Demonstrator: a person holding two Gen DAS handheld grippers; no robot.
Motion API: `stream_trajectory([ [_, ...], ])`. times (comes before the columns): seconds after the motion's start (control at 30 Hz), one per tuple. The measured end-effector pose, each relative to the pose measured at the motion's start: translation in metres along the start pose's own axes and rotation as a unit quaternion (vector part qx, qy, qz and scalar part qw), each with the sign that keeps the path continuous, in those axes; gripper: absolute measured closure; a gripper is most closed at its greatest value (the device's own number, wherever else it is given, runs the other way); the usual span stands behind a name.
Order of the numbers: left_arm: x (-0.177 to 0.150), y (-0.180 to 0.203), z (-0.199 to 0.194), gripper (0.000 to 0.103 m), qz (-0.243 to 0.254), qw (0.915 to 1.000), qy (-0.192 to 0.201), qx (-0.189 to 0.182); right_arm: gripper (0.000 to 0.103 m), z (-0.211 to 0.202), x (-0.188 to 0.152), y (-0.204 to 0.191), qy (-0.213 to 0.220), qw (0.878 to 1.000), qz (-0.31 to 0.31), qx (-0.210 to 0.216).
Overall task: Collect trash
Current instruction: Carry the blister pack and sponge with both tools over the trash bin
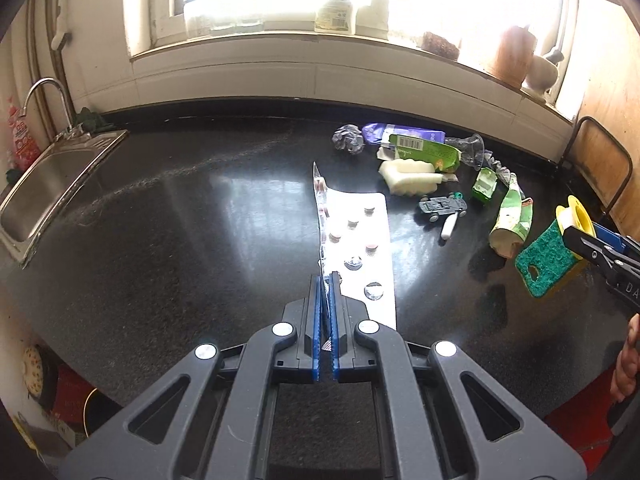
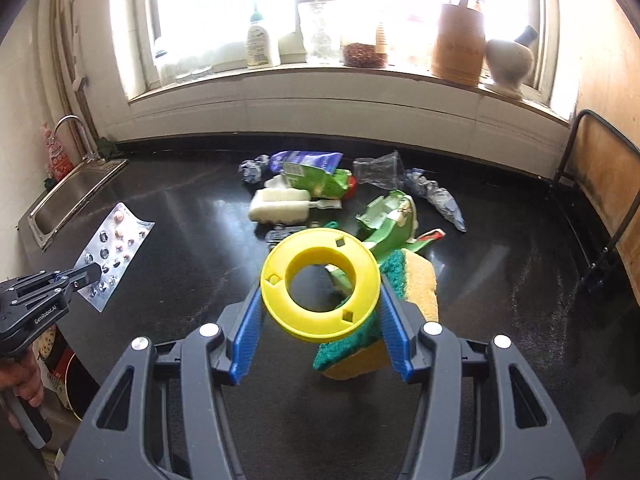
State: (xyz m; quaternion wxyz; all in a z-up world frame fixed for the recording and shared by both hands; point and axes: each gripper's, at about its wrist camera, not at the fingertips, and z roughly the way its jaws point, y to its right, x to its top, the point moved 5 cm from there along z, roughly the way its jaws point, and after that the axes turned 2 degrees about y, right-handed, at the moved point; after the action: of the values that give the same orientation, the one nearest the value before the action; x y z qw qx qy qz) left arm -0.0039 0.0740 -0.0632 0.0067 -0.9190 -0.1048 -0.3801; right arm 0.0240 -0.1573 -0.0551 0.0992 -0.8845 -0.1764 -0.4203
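Two things are up in the air right now, and both could fall.

The left hand-held gripper (image 1: 327,280) is squeezed tight on one bottom edge of a silver pill sheet (image 1: 360,248). It pinches only a thin bit of it. The sheet is bent and sticks far out toward 12 o'clock in the left view. A quick swing could make the sheet flap and slip out, because it is smooth and floppy. Some pills still sit in it, so a hard bend could pop them loose.

The right hand-held gripper (image 2: 320,300) is about half open, pressing on a yellow ring spool (image 2: 320,288) and a green and yellow sponge (image 2: 400,304) together. The sponge is soft and bulges out at 3 o'clock. I think only part of it is caught. If the sponge squishes more, the hold on the spool may go loose. Then the spool could tip and roll away on the black bench (image 2: 500,280).

More trash waits on the bench at 12 o'clock in the right view: a green packet (image 2: 316,178), a clear cup (image 2: 378,168), a white foam piece (image 2: 280,204) and crumpled wrappers. No trash bin shows in either view, so the carry may be long. A long carry gives more time for a drop. The sink (image 1: 48,184) lies at 9 o'clock in the left view, and a dropped sheet could slide in.
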Motion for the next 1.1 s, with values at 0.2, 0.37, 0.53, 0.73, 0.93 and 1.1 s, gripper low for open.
stream_trajectory([
  [0.2,-0.024,-0.078,-0.035,0.100,-0.046,0.9978,0.013,0.046,0.049,0.007,0.003,-0.110,0.003,0.993,-0.055,0.107],
  [0.37,-0.065,-0.169,-0.074,0.100,-0.098,0.9884,0.017,0.115,0.049,0.014,-0.008,-0.250,-0.020,0.963,-0.125,0.238],
  [0.53,-0.136,-0.262,-0.108,0.100,-0.168,0.9666,-0.010,0.193,0.049,0.013,-0.043,-0.384,-0.053,0.918,-0.195,0.341],
  [0.73,-0.230,-0.340,-0.115,0.100,-0.242,0.9404,-0.063,0.230,0.049,0.034,-0.106,-0.500,-0.131,0.866,-0.259,0.406],
  [0.93,-0.294,-0.376,-0.076,0.100,-0.281,0.9295,-0.109,0.212,0.049,0.067,-0.169,-0.555,-0.186,0.837,-0.314,0.407],
  [1.1,-0.331,-0.391,-0.055,0.100,-0.306,0.9206,-0.129,0.206,0.049,0.093,-0.198,-0.578,-0.231,0.826,-0.315,0.406],
])
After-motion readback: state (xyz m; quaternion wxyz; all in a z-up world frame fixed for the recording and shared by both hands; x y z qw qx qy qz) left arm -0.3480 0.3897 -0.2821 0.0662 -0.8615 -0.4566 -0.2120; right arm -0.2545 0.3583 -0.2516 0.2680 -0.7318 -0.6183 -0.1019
